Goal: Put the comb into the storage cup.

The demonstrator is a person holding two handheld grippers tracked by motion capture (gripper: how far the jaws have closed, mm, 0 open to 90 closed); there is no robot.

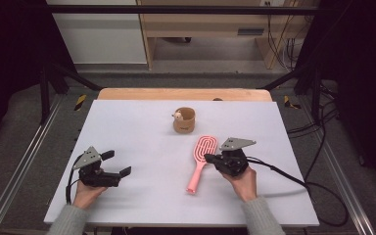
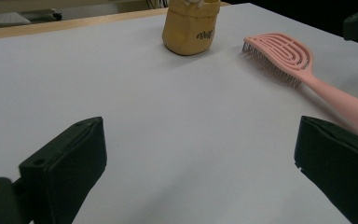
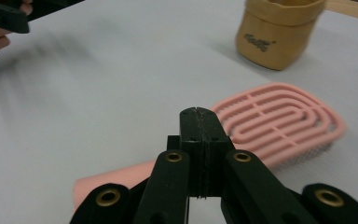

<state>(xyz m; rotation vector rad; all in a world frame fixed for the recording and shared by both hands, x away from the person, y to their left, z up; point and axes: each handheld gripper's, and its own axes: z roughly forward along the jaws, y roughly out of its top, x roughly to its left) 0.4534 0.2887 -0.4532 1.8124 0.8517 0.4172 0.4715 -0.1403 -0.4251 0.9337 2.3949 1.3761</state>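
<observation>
White tabletop (image 1: 142,147) spreads below: the pink hairbrush (image 1: 199,161) lies right of centre, bristles down, just beside the right gripper (image 1: 208,158), jaws pressed together, empty. At lower left, the left gripper (image 1: 116,163) gapes wide.

free: bare table (image 1: 137,127) left, centre | obstacles: cup (image 1: 184,120), brush (image 1: 200,162)

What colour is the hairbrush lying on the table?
Pink. The vented plastic hairbrush is pink all over, handle included; the right gripper view shows it best.
</observation>
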